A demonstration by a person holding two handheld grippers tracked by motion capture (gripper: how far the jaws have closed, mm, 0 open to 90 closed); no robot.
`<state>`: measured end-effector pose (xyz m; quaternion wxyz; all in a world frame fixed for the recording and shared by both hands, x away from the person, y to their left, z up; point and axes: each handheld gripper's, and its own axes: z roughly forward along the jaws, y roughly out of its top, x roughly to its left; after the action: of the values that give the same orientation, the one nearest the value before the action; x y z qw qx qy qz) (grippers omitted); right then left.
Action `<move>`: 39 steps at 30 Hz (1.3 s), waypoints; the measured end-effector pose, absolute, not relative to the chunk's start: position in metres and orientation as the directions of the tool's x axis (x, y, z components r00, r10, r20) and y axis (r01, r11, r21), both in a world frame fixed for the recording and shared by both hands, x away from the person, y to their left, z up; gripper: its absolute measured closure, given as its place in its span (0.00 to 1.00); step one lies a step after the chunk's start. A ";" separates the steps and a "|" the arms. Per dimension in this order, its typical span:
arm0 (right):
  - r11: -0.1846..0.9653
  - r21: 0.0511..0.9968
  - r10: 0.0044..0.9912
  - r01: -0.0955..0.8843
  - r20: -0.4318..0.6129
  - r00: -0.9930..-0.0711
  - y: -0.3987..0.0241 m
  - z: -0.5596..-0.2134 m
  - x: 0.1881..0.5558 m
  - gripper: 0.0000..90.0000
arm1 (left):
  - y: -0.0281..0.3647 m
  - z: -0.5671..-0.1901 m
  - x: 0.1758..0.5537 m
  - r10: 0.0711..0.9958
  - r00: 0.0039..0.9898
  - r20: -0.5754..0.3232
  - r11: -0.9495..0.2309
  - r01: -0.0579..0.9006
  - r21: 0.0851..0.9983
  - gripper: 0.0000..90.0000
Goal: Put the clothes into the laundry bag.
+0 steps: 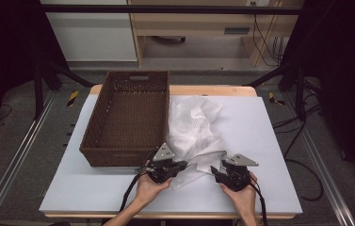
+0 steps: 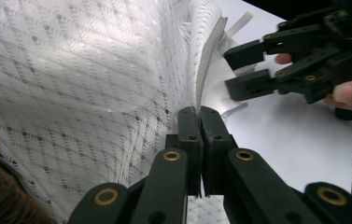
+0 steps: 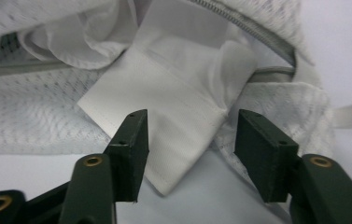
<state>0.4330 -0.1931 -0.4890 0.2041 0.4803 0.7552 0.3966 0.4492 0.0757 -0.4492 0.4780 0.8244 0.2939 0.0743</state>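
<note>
High view: white mesh garment (image 1: 194, 129) lies crumpled on the desk (image 1: 269, 141), just right of the wicker basket (image 1: 128, 117); left tongs (image 1: 183, 165) clenched on its near edge — left gripper view shows the jaws pinched on the mesh by the zipper (image 2: 206, 60); right tongs (image 1: 214, 171) released, jaws apart; right gripper view — a white flap (image 3: 164, 112) lies between the jaws, pads not pressing it.
</note>
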 end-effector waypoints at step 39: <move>0.201 0.869 0.891 0.452 0.030 -0.453 -0.153 -0.469 0.478 0.68 | 0.083 -0.440 0.445 0.536 0.822 -0.191 -0.341 0.418 0.842 0.98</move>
<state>0.4775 -0.1528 -0.4690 0.2520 0.4584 0.7326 0.4354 0.4451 0.0827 -0.4400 0.4942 0.8167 0.2921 0.0597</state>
